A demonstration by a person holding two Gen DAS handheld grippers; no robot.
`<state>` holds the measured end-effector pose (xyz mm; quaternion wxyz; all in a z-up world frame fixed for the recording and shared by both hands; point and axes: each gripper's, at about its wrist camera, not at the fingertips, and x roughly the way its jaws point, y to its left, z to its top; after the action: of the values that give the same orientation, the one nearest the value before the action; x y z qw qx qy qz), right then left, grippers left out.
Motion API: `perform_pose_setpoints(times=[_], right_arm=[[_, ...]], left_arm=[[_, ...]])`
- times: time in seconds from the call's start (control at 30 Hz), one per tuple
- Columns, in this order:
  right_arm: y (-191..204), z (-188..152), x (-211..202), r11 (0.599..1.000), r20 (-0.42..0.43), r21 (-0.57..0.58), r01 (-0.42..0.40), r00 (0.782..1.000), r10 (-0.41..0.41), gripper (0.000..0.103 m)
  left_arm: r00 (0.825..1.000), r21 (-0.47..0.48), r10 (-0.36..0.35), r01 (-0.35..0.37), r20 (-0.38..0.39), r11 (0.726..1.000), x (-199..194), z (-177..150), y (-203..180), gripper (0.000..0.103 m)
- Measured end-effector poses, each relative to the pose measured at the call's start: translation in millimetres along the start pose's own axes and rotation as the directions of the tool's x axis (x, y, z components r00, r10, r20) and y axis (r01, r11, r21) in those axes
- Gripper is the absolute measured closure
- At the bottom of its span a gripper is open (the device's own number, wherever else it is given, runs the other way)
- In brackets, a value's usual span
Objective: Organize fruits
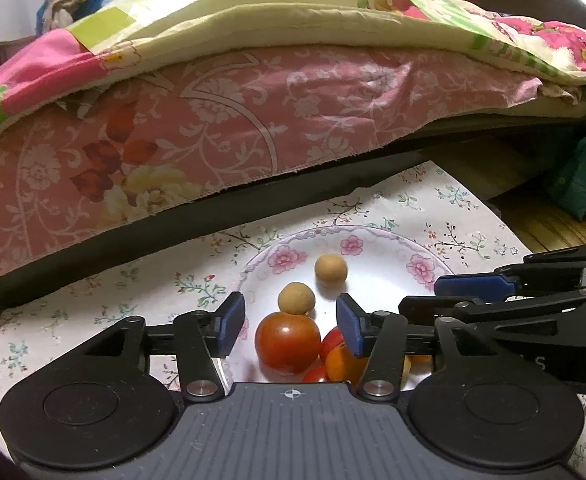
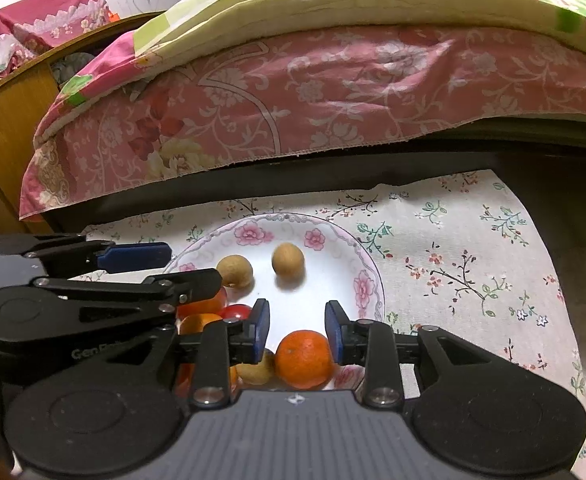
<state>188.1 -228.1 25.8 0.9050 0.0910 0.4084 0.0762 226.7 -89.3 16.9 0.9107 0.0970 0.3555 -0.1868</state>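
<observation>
Right tongs [image 2: 297,330] straddle orange [image 2: 303,358] — unseen from left wrist.

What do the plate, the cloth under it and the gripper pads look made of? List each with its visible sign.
Plate: likely glazed ceramic or glossy melamine; white, shiny, printed pink flowers, light glare on its floor.
Cloth: thin woven cotton-like fabric; matte, small floral print, uneven far edge.
Pads: probably rubber or soft plastic; matte blue, set on black hard plastic fingers with metal pins.
</observation>
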Motion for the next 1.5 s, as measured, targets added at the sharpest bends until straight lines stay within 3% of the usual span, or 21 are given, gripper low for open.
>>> perform_pose_setpoints(times=[0.4,0.57,0.7,0.87,1.5], right_arm=[[13.5,-9.6,-28.9,1.000,0.024,-0.003,0.026,0.999,-0.026,0.071],[14.0,-16.3,-38.9,0.999,0.025,0.005,0.042,0.999,-0.042,0.071],[11.7,-21.2,-47.5,0.999,0.029,0.026,0.045,0.999,-0.046,0.071],[12.9,-26.7,-59.9,0.998,0.041,0.039,0.048,0.998,-0.049,0.071],[28.3,-51.1,-89.1,0.997,0.049,0.052,0.053,0.997,-0.055,0.070]], left_arm=[[0.999,0.006,0.030,-0.030,0.025,1.000,-32.2,-6.6,-4.4,0.028],[0.997,0.009,0.057,-0.057,0.051,0.998,-44.9,-10.8,-10.9,0.016],[0.996,0.011,0.065,-0.066,0.063,0.998,-53.9,-13.7,-16.1,0.014],[0.989,-0.001,0.116,-0.116,0.090,0.993,-66.3,-17.9,-18.5,0.000],[0.992,-0.060,0.113,-0.109,0.060,0.992,-91.7,-45.1,-19.6,0.000]])
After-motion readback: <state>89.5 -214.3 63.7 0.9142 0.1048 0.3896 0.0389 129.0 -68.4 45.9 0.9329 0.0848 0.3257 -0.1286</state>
